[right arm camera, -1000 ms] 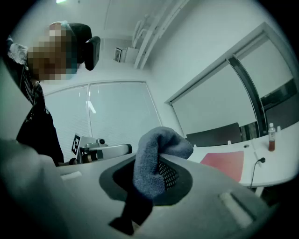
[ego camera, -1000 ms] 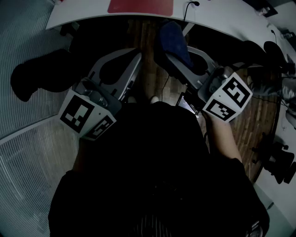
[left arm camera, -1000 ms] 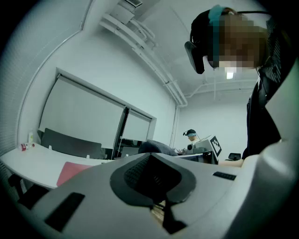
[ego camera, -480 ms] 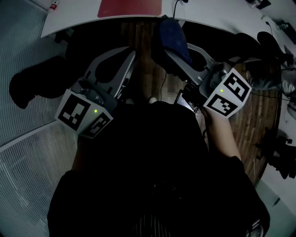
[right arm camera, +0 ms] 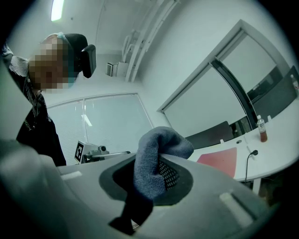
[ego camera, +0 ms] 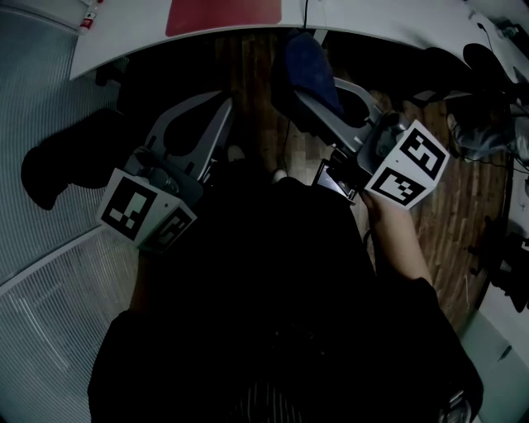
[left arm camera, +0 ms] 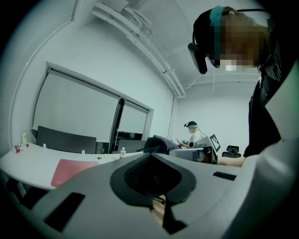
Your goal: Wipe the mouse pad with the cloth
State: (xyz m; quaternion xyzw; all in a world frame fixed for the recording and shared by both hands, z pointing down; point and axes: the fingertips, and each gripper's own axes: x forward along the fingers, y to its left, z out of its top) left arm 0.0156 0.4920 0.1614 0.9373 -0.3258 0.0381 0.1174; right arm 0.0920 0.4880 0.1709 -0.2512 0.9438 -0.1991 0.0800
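Observation:
The red mouse pad point(ego camera: 223, 15) lies on the white curved table point(ego camera: 397, 21) at the top of the head view, also seen as mouse pad point(left arm camera: 70, 170) and mouse pad point(right arm camera: 219, 161). My right gripper point(ego camera: 299, 95) is shut on a blue-grey cloth point(ego camera: 307, 70), held short of the table edge above the wooden floor. The cloth point(right arm camera: 156, 154) bulges up out of the right gripper point(right arm camera: 149, 182). My left gripper point(ego camera: 221, 103) is shut with nothing in it, to the left and below the pad. The left gripper point(left arm camera: 154, 175) points at the table.
A black chair point(ego camera: 74, 153) stands left of the left gripper. Dark chairs and cables point(ego camera: 488, 74) crowd the right side over the wooden floor point(ego camera: 463, 215). A bottle point(right arm camera: 262, 130) stands on the table. Another person point(left arm camera: 192, 134) sits across the room.
The table and the pad have slid a little toward the top of the head view. Both grippers stay in nearly the same place, and the cloth is still held.

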